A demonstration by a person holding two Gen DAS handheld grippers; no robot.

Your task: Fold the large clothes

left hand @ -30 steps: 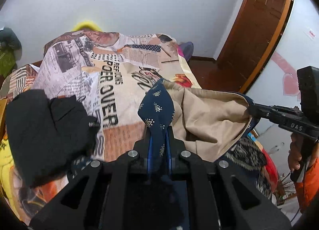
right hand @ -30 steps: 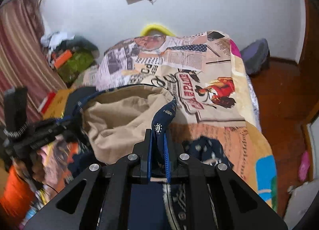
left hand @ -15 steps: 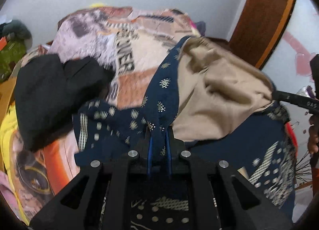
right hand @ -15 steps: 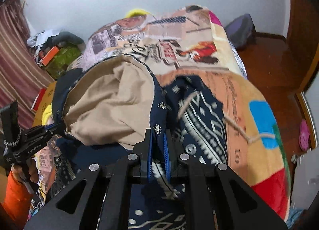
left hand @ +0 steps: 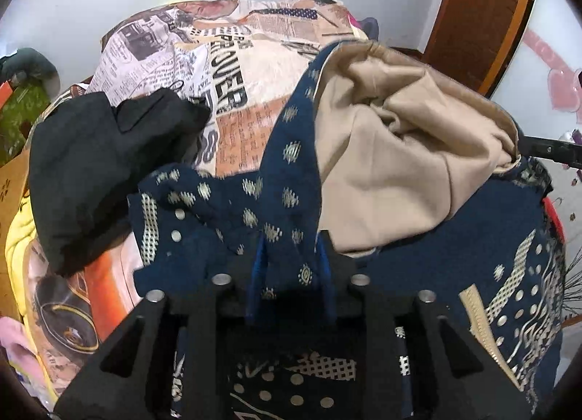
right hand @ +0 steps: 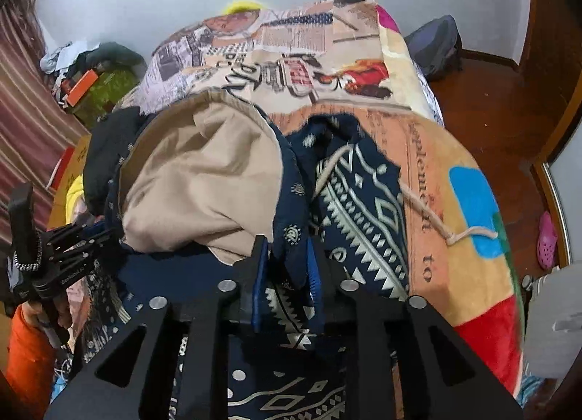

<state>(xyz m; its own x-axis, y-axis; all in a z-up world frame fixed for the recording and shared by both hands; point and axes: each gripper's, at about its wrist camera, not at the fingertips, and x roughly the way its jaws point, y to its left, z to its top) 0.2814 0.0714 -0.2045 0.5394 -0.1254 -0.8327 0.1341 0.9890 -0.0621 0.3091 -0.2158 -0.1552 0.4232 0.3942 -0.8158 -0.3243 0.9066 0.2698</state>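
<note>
A large navy patterned garment (left hand: 283,179) with a beige lining (left hand: 393,172) lies bunched on the bed. My left gripper (left hand: 289,267) has its jaws parted a little, with the navy hem still between the blue pads. My right gripper (right hand: 287,263) also has its jaws parted, with the navy edge (right hand: 291,194) between its pads. The beige lining (right hand: 203,172) bulges up between the two grippers. A cream drawstring (right hand: 433,216) trails to the right over the blanket. The left gripper also shows in the right wrist view (right hand: 91,234), at the garment's left edge.
A printed newspaper-style blanket (left hand: 254,59) covers the bed. A black garment (left hand: 94,165) lies at the left. A green bag (right hand: 105,92) and clutter sit by the wall. A wooden floor (right hand: 491,110), a dark backpack (right hand: 436,45) and a door (left hand: 483,12) are at the right.
Both grippers have come down and forward, laying the garment on the bed. The jaws of both have widened from tightly shut to slightly parted around the navy fabric.
</note>
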